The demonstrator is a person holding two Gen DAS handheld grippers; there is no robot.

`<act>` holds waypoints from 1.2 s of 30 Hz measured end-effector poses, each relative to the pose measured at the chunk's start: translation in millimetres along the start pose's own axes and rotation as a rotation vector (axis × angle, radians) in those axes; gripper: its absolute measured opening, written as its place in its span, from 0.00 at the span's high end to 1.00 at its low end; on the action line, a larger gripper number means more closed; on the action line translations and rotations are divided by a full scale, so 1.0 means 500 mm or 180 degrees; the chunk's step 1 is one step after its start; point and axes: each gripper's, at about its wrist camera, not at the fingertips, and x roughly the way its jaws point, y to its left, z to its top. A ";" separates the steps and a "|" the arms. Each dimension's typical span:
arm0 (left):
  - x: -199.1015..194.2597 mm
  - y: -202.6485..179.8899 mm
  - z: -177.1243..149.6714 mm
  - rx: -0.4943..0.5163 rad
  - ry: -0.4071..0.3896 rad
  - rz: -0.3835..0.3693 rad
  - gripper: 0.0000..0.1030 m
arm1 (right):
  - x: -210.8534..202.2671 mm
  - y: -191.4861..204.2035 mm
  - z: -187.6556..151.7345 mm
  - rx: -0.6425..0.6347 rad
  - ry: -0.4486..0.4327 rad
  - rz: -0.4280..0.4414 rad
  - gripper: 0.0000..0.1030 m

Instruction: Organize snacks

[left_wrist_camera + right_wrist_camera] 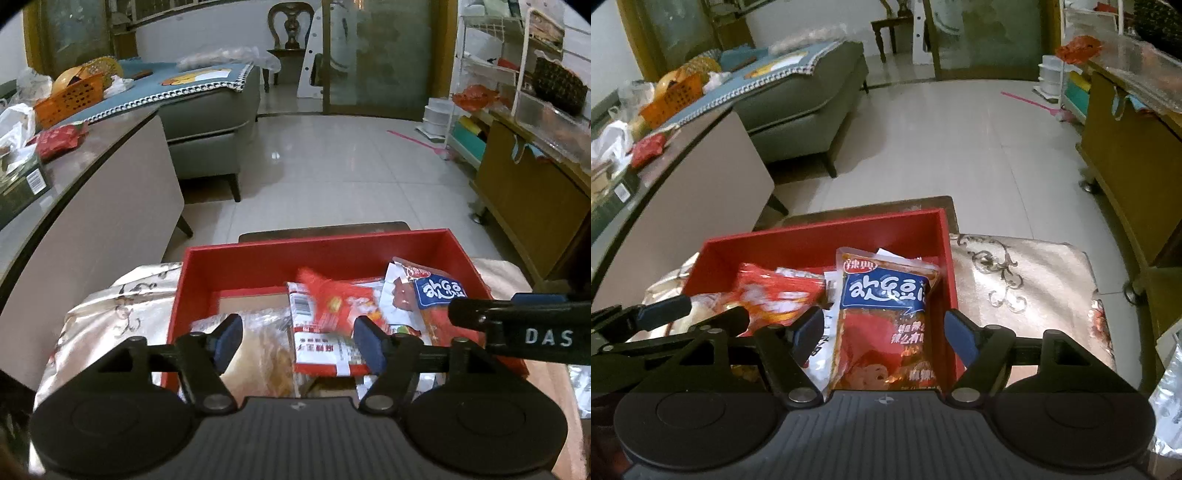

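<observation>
The left gripper (297,341) and right gripper (882,338) both stand released above the red box (236,266), grasping nothing. The blurred red packet (332,299) seems to be in motion and could end tilted on the pile, not flat. The box, on the stool's cloth (1027,280), holds a bread bag (258,354) at its near-left corner and the blue-label pouch (886,302) against its right wall.

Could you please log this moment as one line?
left gripper: open | right gripper: open | red box: holds snack packets | blurred red packet above box
</observation>
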 end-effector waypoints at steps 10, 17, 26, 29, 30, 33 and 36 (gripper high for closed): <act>-0.076 0.036 -0.038 -0.0224 0.0042 -0.0185 0.34 | -0.071 0.024 -0.044 -0.0012 -0.0010 -0.0001 0.18; -0.118 0.044 -0.092 -0.0216 0.0104 -0.0147 0.28 | -0.109 0.034 -0.092 0.0015 0.0043 -0.0026 0.15; -0.181 0.041 -0.148 -0.0118 0.0131 -0.0028 0.13 | -0.164 0.054 -0.156 -0.0041 0.0062 0.0036 0.15; -0.191 0.040 -0.164 -0.0076 0.0195 0.0045 0.12 | -0.177 0.056 -0.176 -0.0043 0.0076 0.0050 0.15; -0.194 0.041 -0.167 -0.0069 0.0215 0.0065 0.12 | -0.181 0.057 -0.181 -0.0043 0.0077 0.0055 0.15; -0.209 0.042 -0.180 -0.0043 0.0205 0.0094 0.12 | -0.196 0.055 -0.196 -0.0037 0.0065 0.0076 0.14; -0.224 0.044 -0.188 -0.0039 0.0151 0.0068 0.12 | -0.210 0.054 -0.204 -0.0031 0.0032 0.0100 0.13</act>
